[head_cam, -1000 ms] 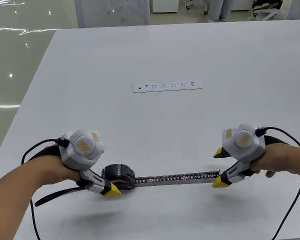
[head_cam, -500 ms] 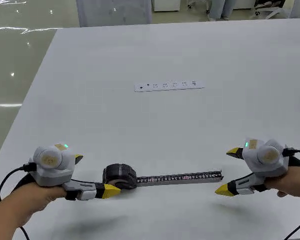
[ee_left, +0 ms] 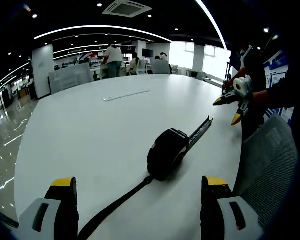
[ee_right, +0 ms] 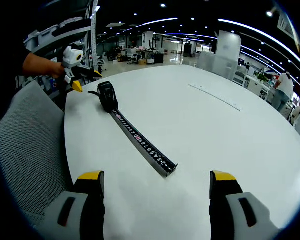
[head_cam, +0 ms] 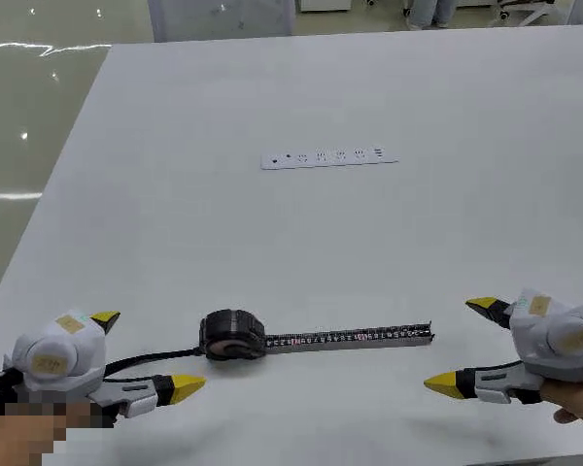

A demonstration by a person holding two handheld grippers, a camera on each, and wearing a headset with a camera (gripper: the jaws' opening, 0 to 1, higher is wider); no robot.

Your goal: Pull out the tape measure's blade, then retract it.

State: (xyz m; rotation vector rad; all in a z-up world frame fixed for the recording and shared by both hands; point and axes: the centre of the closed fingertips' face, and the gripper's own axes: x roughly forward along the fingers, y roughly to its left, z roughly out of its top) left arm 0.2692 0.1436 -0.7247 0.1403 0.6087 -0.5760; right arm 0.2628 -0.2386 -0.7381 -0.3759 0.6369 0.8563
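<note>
A black tape measure (head_cam: pixel 232 336) lies on the white table (head_cam: pixel 321 233), its blade (head_cam: pixel 350 338) pulled out to the right and flat on the surface. In the left gripper view the case (ee_left: pixel 167 151) sits ahead of the jaws with its wrist strap (ee_left: pixel 115 207) trailing toward me. My left gripper (head_cam: pixel 148 353) is open, left of the case and apart from it. My right gripper (head_cam: pixel 463 345) is open too, a little right of the blade's tip (ee_right: pixel 169 169), touching nothing. Both grippers hold nothing.
A white power strip (head_cam: pixel 328 156) lies flat near the table's middle. The table's near edge runs just below both grippers. A mesh chair back (ee_right: pixel 30 150) stands at the table's edge. People stand at the far end of the room (ee_left: pixel 114 54).
Both grippers have let go and drawn back outward, the left off the case and the right off the blade's tip. The tape measure stays put with its blade out.
</note>
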